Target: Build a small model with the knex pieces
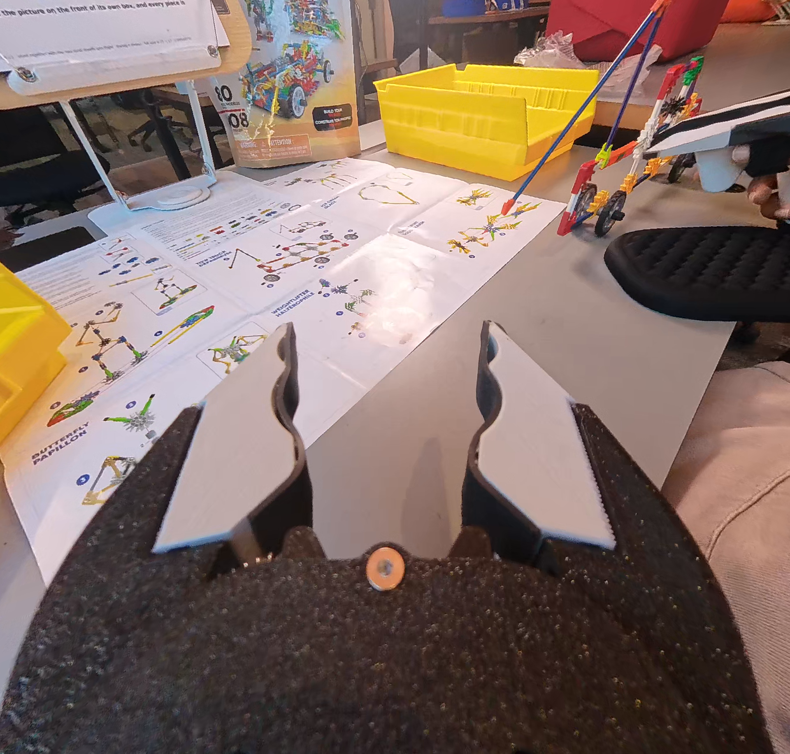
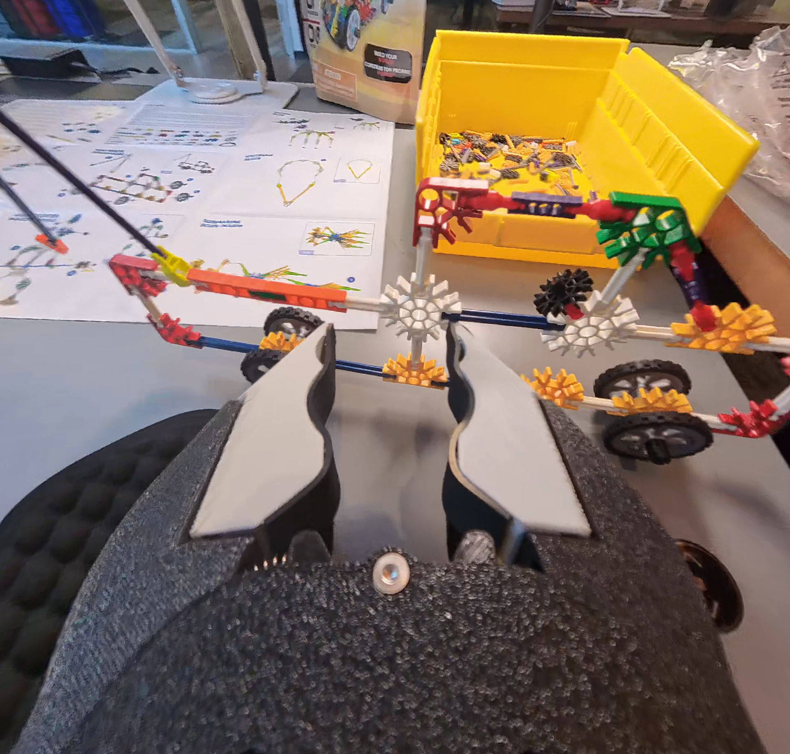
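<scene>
Toy vehicle (image 2: 427,318), built of plastic rods and snowflake-shaped connectors in red, orange, white, yellow and green, stands on its black wheels on a grey table (image 2: 107,374), just in front of the right gripper (image 2: 390,333). That gripper's jaws are spread apart and hold nothing; its fingertips (image 2: 327,340) sit close to a white connector and a yellow one on the vehicle's frame, and whether they touch cannot be told. Two long dark blue rods rise from the vehicle's front end to an orange tip high above, seen in the left wrist view.

Behind the vehicle sits a yellow bin (image 2: 534,88) with loose small parts heaped in its bottom. A large white instruction sheet (image 1: 265,271) lies flat on the table, covered in coloured diagrams. A cardboard box (image 1: 295,62) printed with model pictures stands upright at the sheet's far edge, beside a white stand (image 1: 171,194) carrying a board with a page on it. A second yellow bin (image 1: 25,348) shows at the left edge.

The left gripper (image 1: 387,331) hangs over the table's near edge with its jaws wide apart and empty, above the sheet's corner. A black padded cushion (image 1: 701,271) rests on the table to its right. Crumpled clear plastic (image 2: 744,70) lies beyond the bin. Farther back are a red container (image 1: 641,11) and other desks.
</scene>
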Motion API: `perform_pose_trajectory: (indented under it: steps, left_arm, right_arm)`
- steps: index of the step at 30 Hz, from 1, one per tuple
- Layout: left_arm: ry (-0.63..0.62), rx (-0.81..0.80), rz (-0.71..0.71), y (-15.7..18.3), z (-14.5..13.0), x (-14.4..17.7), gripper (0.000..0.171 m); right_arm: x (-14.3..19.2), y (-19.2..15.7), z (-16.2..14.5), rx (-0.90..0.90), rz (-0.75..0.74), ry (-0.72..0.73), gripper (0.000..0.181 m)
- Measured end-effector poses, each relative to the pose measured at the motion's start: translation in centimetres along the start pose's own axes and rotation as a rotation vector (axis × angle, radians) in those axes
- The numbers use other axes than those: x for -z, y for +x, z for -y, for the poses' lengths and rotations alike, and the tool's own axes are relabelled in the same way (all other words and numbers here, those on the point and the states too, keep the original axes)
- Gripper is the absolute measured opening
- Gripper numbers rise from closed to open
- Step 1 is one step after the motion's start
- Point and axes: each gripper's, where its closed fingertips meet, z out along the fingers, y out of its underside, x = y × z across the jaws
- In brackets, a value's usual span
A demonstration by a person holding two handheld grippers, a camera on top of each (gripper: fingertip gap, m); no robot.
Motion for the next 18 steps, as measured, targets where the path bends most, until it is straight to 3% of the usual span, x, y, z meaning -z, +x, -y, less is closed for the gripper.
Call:
perform_pose_trajectory:
  steps: [2,4,8,13,16,18]
  left_arm:
    - [-0.006,0.028,-0.031,0.3,0.0,-0.2,0.084]
    - [-0.021,0.081,-0.099,0.7,0.4,-0.4,0.085]
    - [-0.117,0.149,-0.26,-0.1,2.4,-0.6,0.087]
    - [-0.218,0.041,-0.152,-6.9,6.0,-1.4,0.076]
    - [-0.229,0.026,-0.134,-10.7,7.7,-3.6,0.059]
    - [-0.282,-0.005,-0.092,-13.6,7.0,-5.7,0.042]
  right_arm:
    - [0.9,-2.2,0.5,0.032,0.124,0.043,0.036]
    - [1.9,-4.2,0.4,0.076,0.217,0.038,0.035]
    - [4.2,-5.2,0.6,0.163,0.223,0.073,0.037]
    - [7.2,-6.5,0.7,0.046,0.274,0.177,0.036]
    - [7.7,-6.3,0.1,-0.008,0.266,0.206,0.036]
    - [7.7,-6.1,0.2,-0.025,0.258,0.216,0.036]
